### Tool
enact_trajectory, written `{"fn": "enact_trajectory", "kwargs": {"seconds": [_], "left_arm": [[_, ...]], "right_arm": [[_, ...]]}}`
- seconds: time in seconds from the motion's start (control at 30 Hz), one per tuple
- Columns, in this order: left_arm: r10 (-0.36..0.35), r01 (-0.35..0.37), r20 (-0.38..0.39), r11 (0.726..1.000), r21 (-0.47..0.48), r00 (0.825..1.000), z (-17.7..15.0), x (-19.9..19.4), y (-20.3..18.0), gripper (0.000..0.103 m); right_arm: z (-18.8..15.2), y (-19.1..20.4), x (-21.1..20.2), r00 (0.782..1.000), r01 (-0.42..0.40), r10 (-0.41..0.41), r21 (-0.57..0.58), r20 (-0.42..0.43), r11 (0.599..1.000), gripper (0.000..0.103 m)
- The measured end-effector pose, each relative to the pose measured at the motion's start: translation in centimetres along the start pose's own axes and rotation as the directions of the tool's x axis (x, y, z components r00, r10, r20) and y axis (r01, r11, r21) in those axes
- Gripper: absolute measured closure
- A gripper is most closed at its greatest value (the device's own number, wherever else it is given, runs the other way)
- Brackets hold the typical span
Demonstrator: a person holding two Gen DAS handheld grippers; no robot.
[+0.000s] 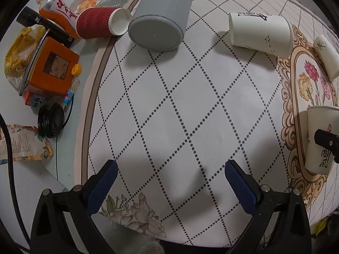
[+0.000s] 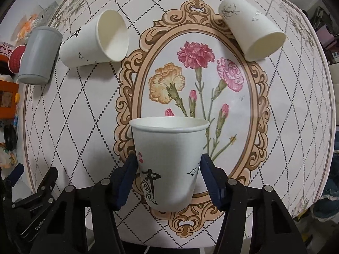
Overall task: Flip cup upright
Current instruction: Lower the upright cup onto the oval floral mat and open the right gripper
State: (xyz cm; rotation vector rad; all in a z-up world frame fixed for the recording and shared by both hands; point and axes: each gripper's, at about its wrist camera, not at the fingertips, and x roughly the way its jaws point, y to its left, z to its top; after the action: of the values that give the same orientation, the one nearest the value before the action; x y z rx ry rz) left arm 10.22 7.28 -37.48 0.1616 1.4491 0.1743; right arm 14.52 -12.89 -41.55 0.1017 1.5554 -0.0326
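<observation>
Cup point(image 2: 169, 160) upright, clamped between the right gripper's point(image 2: 168, 169) blue pads. Left gripper point(image 1: 170, 169) spread wide — holding nothing — above the tablecloth point(image 1: 169, 105).

Black brush calligraphy on the held paper cup point(image 2: 169, 165) (characters not legible), likewise other labels.

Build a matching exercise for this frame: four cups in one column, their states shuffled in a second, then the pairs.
Things
1. white cup with red flower print
2. grey cup
3. red ribbed cup
4. left gripper

States
A. open, holding nothing
B. lying by the orange box
C. upright between the right gripper fingers
D. lying, flat base toward left camera

Pairs: 1-C, 2-D, 3-B, 4-A
</observation>
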Motion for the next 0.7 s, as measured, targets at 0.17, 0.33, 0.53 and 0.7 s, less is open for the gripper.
{"fn": "enact_trajectory", "kwargs": {"seconds": [0.17, 0.33, 0.53, 0.7], "left_arm": [[0.014, -0.014, -0.035, 1.000, 0.006, 0.999, -0.4, -0.1, -0.1, 0.000], [-0.032, 0.032, -0.071, 0.999, 0.012, 0.997, -1.0, 0.1, -0.5, 0.000], [-0.054, 0.055, -0.081, 0.998, 0.017, 0.995, -1.4, 0.6, -1.2, 0.000], [-0.035, 0.038, -0.072, 0.999, 0.039, 0.997, -2.0, 1.7, -1.6, 0.000]], "right_arm": [[-1.9, -1.6, -1.9, 0.995, -0.046, 0.045, 0.016, 0.085, 0.999, 0.041], [-4.0, -3.6, -3.4, 0.975, -0.122, 0.104, 0.076, 0.197, 0.990, 0.041], [-6.2, -3.9, -5.4, 0.910, -0.148, 0.106, 0.076, 0.401, 0.986, 0.041], [-7.1, -2.4, -5.3, 0.803, -0.054, 0.015, 0.047, 0.595, 0.997, 0.041]]}}
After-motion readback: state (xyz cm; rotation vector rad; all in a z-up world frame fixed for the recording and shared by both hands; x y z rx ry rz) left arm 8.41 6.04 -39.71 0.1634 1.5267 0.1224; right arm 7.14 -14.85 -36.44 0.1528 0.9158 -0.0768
